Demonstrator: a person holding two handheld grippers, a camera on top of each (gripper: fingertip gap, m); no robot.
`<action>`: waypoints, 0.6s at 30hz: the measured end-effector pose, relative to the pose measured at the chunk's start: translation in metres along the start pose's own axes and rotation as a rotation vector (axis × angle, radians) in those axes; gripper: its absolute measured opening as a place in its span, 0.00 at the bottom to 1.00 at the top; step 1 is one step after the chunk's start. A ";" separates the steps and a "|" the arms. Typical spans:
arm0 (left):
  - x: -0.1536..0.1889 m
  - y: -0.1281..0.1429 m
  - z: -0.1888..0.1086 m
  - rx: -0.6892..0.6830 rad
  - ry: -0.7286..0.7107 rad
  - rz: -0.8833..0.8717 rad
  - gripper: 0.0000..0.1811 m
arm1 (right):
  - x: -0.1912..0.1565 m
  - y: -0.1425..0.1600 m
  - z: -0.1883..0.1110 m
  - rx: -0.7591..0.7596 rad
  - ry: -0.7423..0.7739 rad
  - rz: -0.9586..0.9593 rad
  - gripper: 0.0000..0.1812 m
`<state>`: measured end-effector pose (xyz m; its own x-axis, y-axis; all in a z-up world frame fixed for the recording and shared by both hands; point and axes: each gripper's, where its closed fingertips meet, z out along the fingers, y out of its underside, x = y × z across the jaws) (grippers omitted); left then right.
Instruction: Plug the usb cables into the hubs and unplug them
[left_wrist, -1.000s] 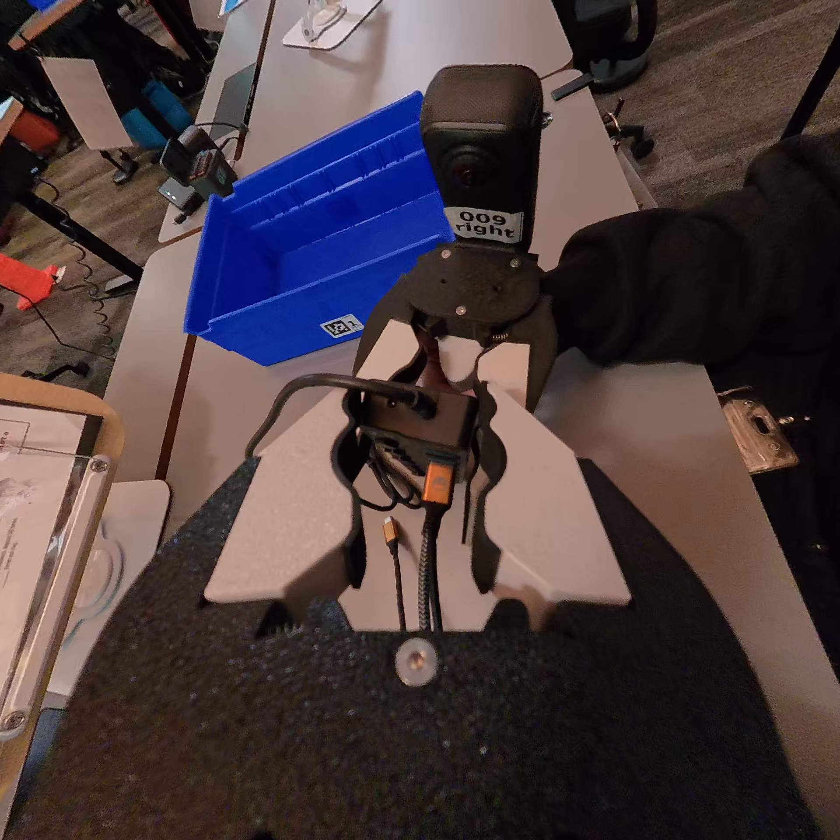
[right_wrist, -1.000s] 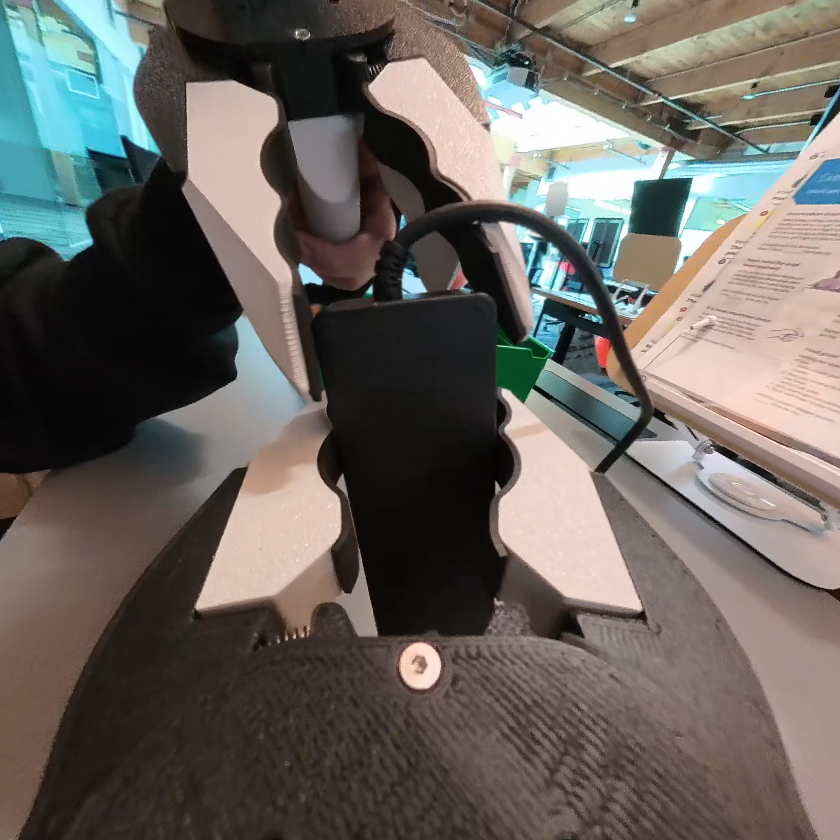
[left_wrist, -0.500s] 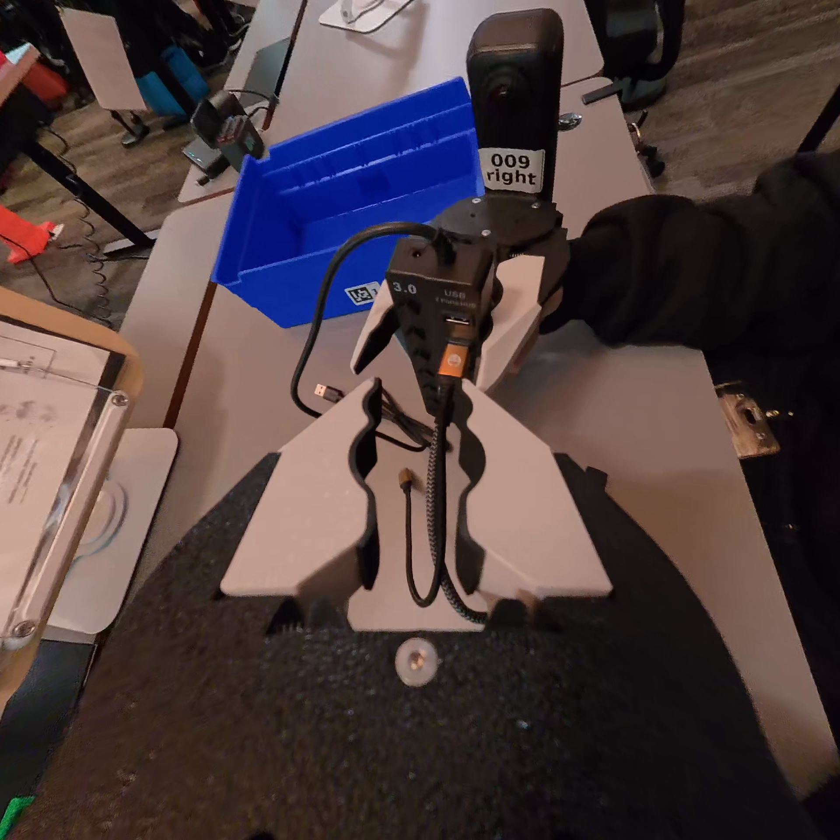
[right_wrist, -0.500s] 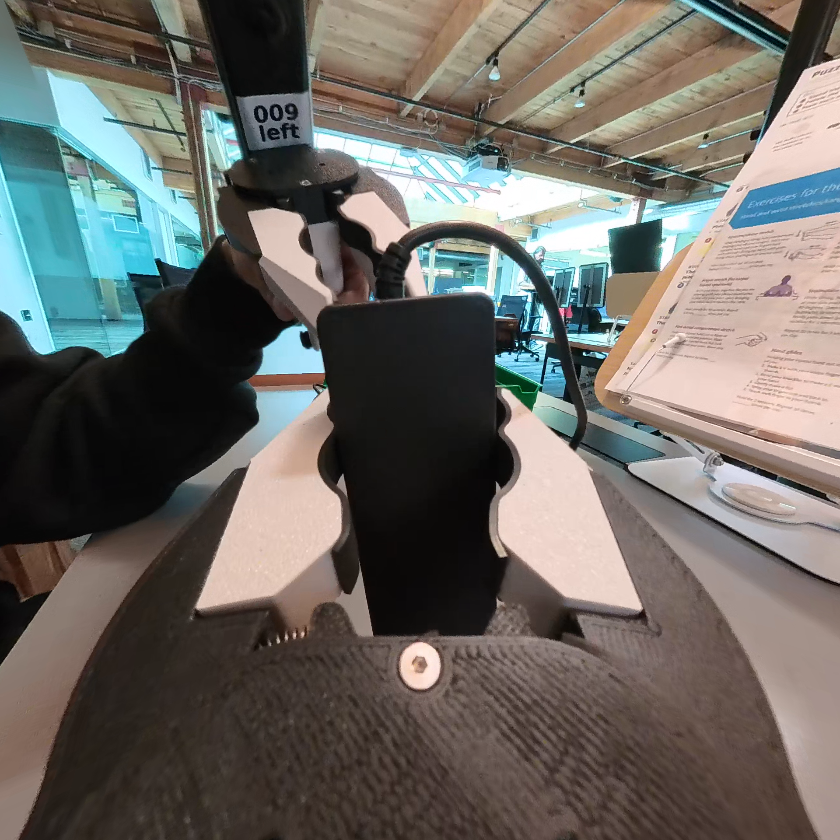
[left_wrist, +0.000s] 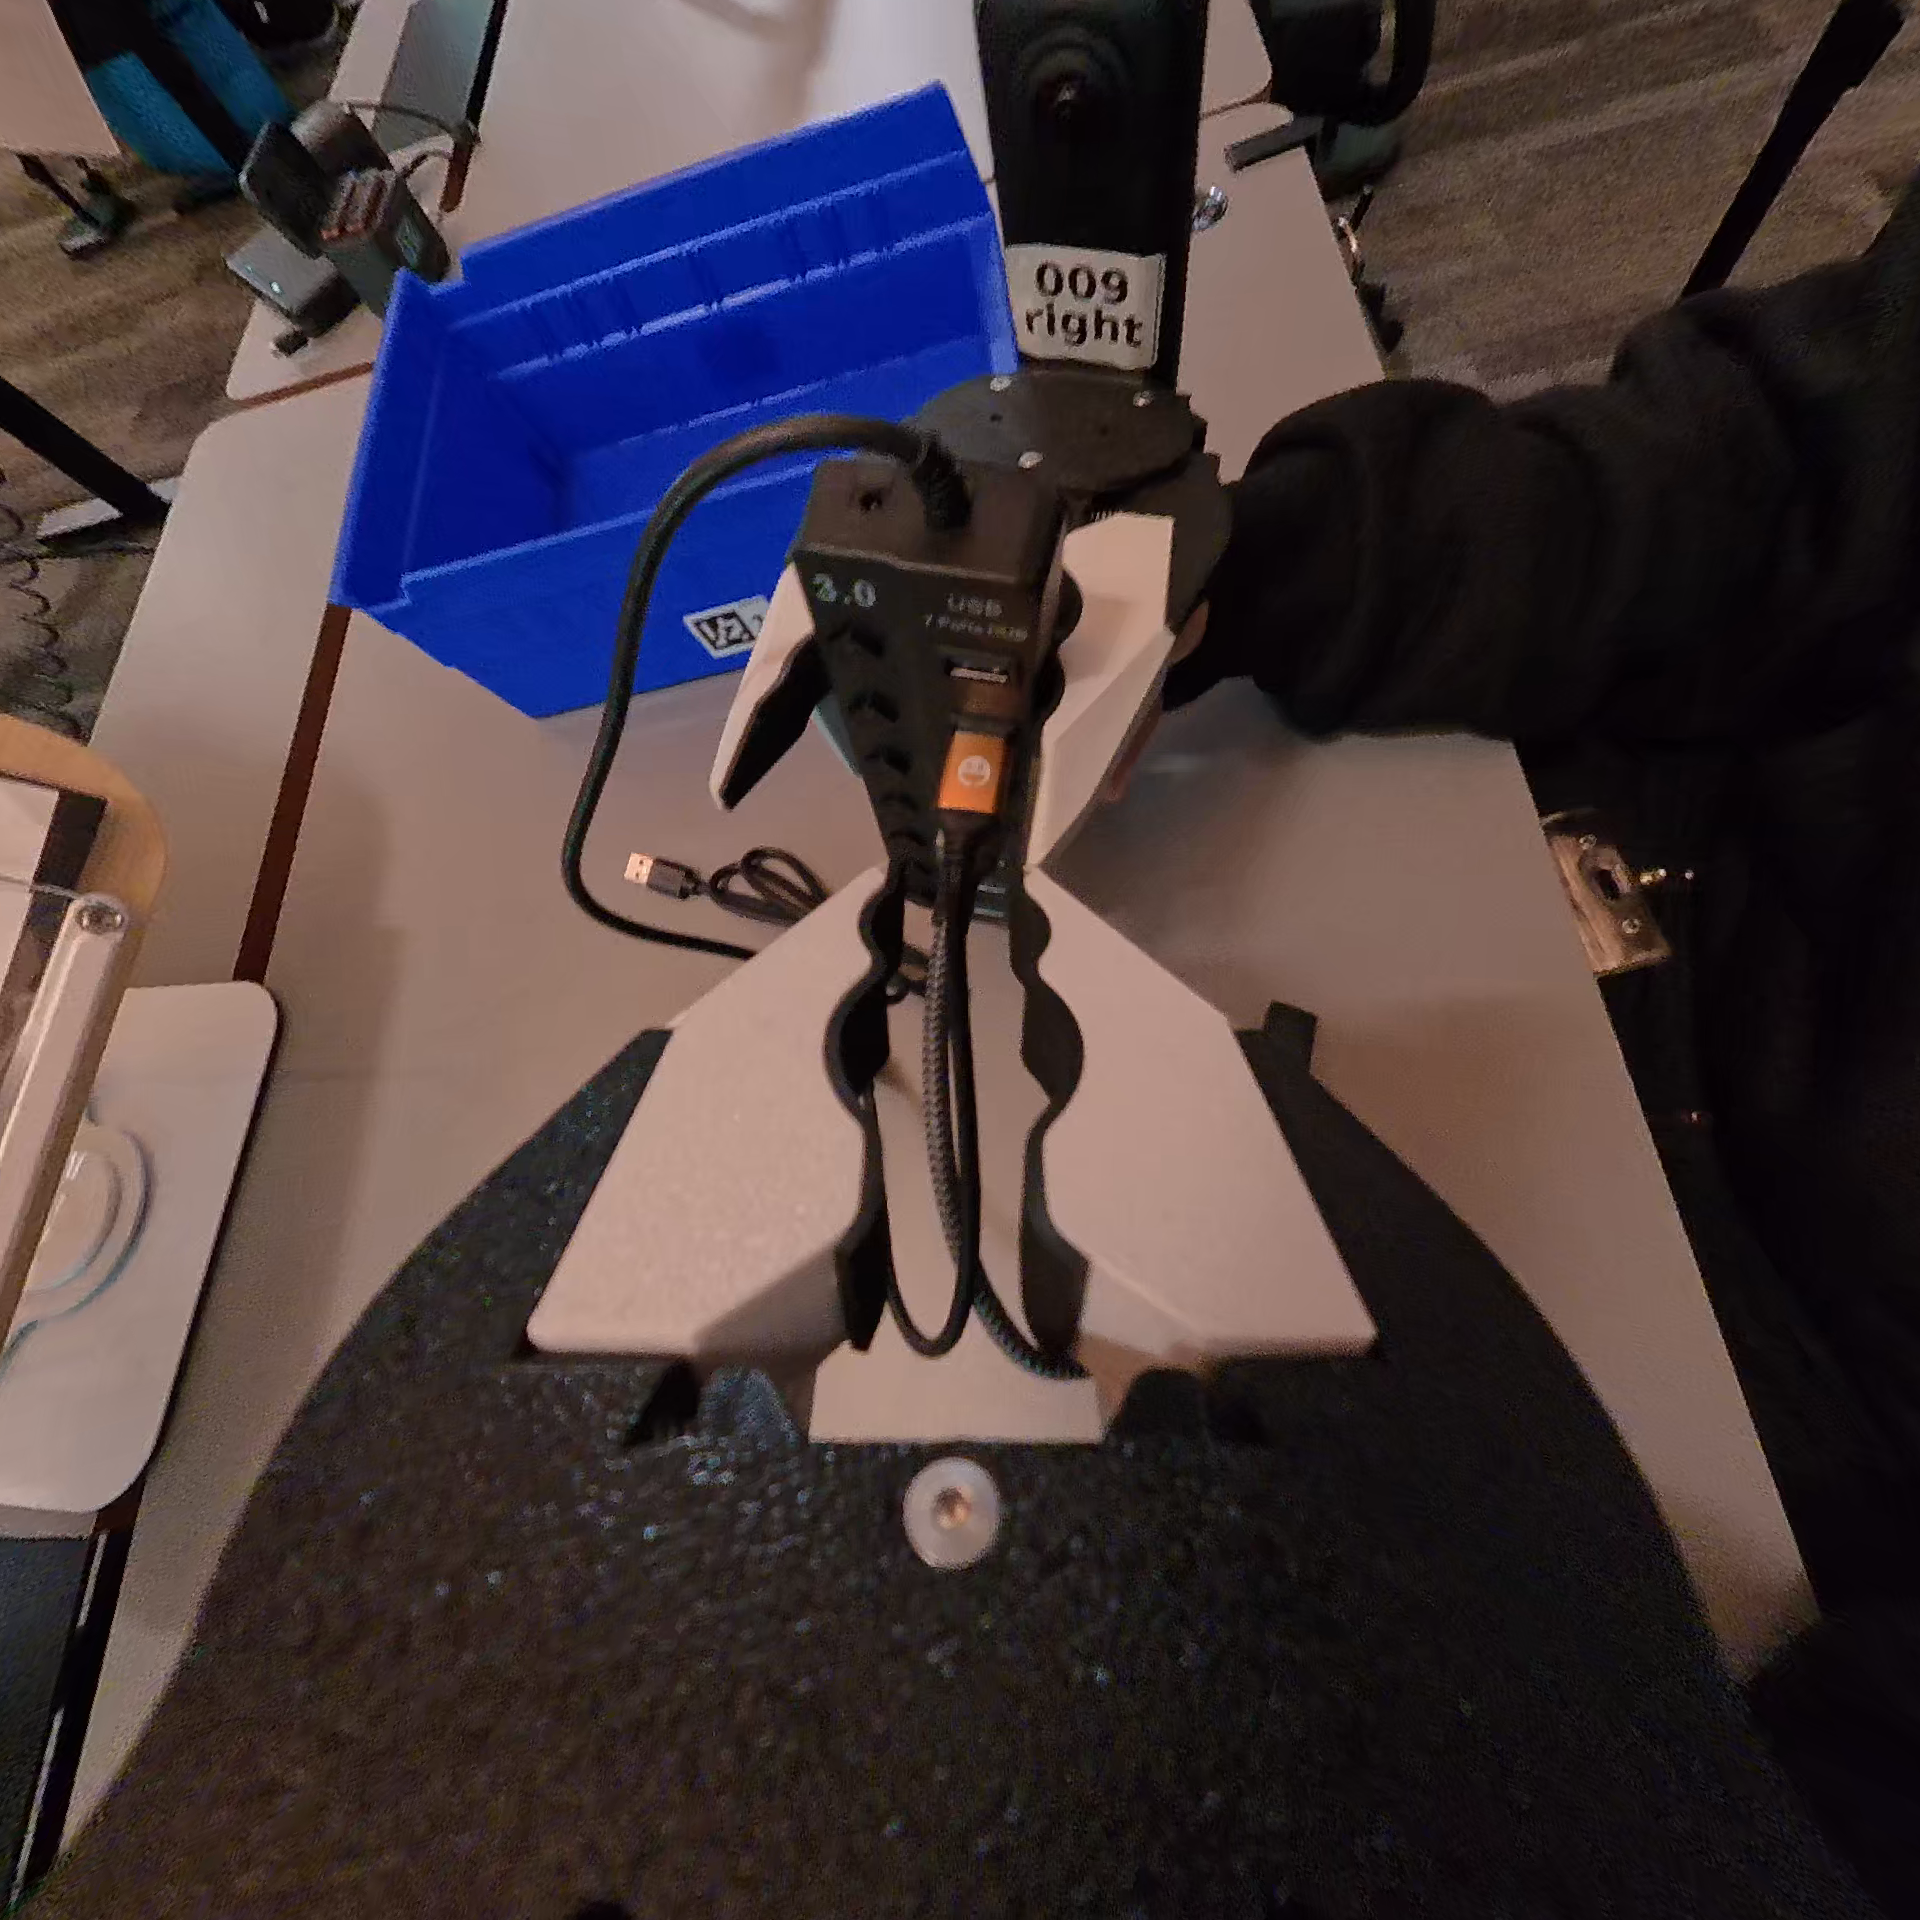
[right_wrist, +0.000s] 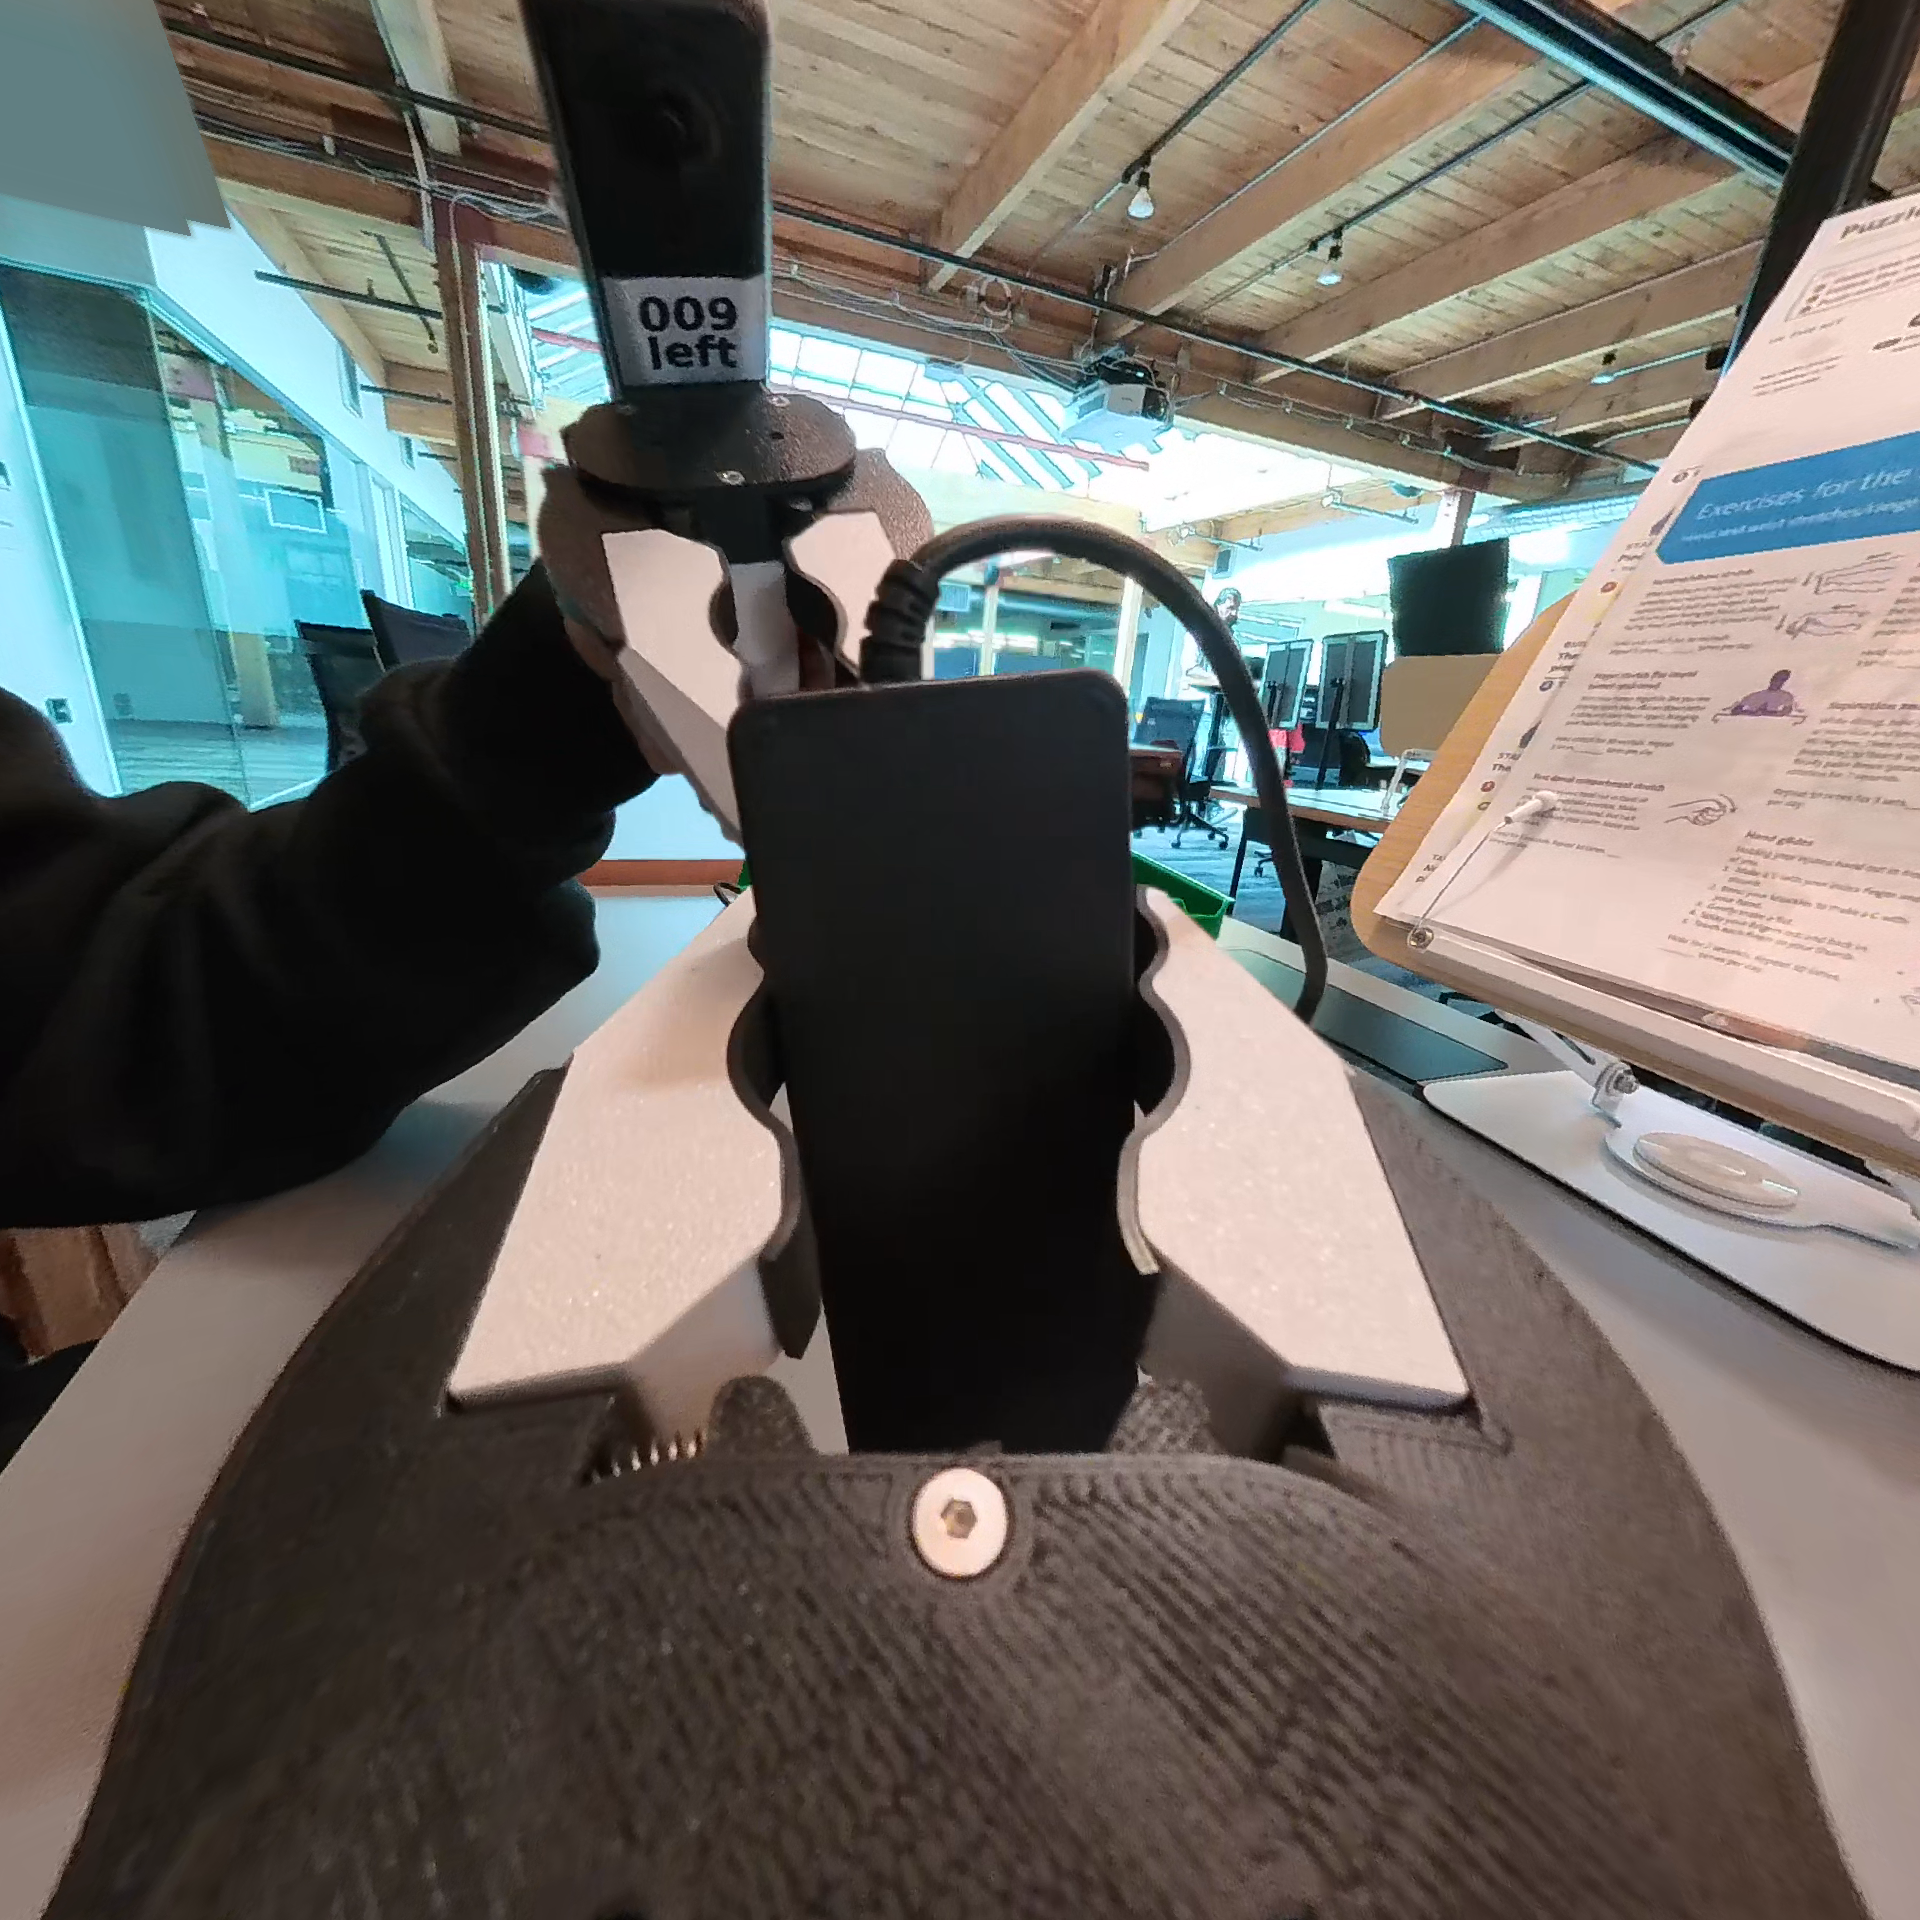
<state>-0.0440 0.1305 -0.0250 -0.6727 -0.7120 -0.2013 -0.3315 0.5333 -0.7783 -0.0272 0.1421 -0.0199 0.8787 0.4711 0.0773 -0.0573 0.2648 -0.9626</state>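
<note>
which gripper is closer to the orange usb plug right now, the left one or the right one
Right. The right gripper clamps the black hub that the orange plug is seated in. The left gripper sits just below the plug, open around its braided cable.

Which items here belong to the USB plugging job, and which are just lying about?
Job: black USB hub; orange-plug braided cable; right hand-held gripper; left hand-held gripper.
Lying about: blue bin; document stand; table.
</note>
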 end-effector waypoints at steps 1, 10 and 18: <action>-0.001 0.003 -0.001 -0.012 -0.006 -0.001 0.09 | 0.000 -0.001 -0.001 0.004 -0.002 -0.001 0.35; 0.003 0.004 0.016 -0.014 0.042 0.006 0.02 | -0.005 -0.009 0.001 0.066 -0.037 0.072 0.35; 0.001 0.011 0.028 -0.062 0.017 0.093 0.00 | 0.000 -0.006 -0.002 0.050 -0.029 0.073 0.35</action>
<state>-0.0290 0.1228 -0.0502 -0.7135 -0.6504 -0.2605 -0.3066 0.6242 -0.7186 -0.0257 0.1385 -0.0148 0.8571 0.5149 0.0153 -0.1452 0.2699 -0.9519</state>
